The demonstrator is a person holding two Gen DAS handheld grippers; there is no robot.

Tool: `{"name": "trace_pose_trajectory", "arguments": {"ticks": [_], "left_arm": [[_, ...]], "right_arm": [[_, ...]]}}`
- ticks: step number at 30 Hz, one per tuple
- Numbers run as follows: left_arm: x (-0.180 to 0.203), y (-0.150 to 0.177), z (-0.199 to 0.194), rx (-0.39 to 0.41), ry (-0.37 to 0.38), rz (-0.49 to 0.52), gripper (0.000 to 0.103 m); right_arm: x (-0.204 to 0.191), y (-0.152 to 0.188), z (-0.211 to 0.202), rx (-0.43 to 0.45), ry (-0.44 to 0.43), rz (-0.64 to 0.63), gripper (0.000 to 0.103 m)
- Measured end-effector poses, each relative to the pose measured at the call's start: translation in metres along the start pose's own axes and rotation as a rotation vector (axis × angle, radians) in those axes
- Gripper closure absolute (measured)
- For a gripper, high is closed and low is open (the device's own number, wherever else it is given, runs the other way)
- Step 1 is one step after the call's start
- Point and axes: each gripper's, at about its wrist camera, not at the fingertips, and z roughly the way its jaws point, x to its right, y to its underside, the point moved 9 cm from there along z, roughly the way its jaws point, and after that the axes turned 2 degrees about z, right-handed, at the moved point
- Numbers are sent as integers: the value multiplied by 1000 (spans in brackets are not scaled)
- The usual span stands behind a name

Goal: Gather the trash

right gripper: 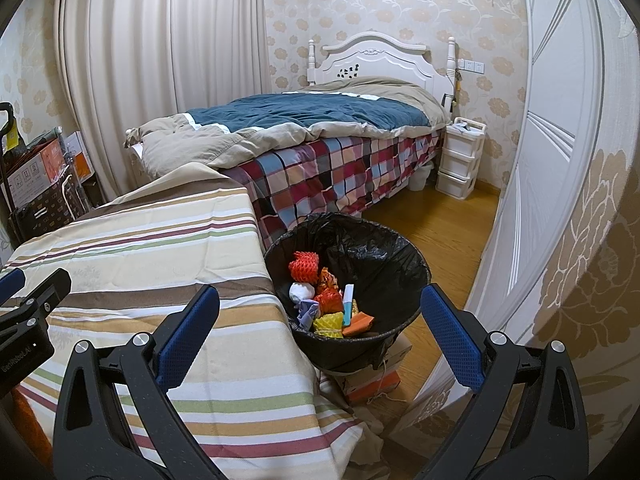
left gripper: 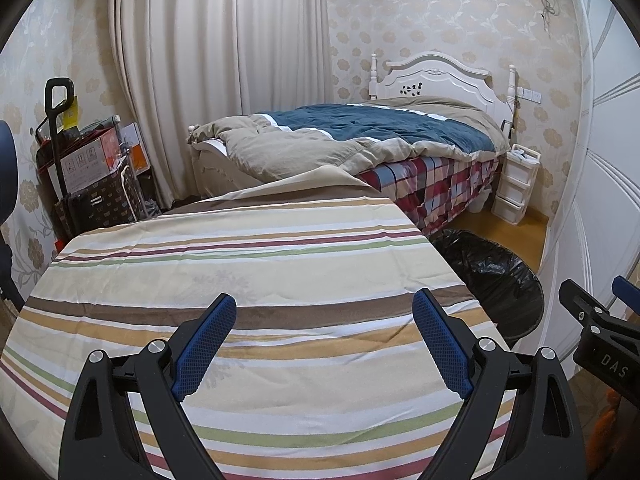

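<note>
While both grippers hover over the striped cloth, the layout reads as follows.

Left gripper (left gripper: 324, 344): jaws spread wide, nothing between them, only cloth (left gripper: 256, 264) below.
Right gripper (right gripper: 320, 336): jaws also spread wide and empty; the bin's near rim and the cloth edge show between the 2 fingers.
Trash (right gripper: 328, 300): lies in the bin (right gripper: 396, 264), a heap of orange and yellow foam nets, a white wad, a bluish scrap and a pale stick-like packet standing roughly upright.
Bin position: on the floor side of the table, touching or just beside the cloth's right edge, ahead of and below the right jaws; it seems to rest on boxes (right gripper: 372, 380).
Bin from the left view: only its black liner (left gripper: 496, 276) shows, off to the right of the left jaws.
Nearer hand: right, clearly.
Cloth surface: no loose trash visible on it in either view.
Judgement: collecting looks finished or nearly so; any further piece would have to travel rightward and down into the bin.
</note>
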Motion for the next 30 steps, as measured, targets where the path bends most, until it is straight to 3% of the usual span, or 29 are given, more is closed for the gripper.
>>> {"name": "trace_pose_trajectory", "arguments": {"ticks": [30], "left_arm": [[2,2,0,5,25,-5,14]], "right_arm": [[-1,-1,0,-1,1,0,5]]}}
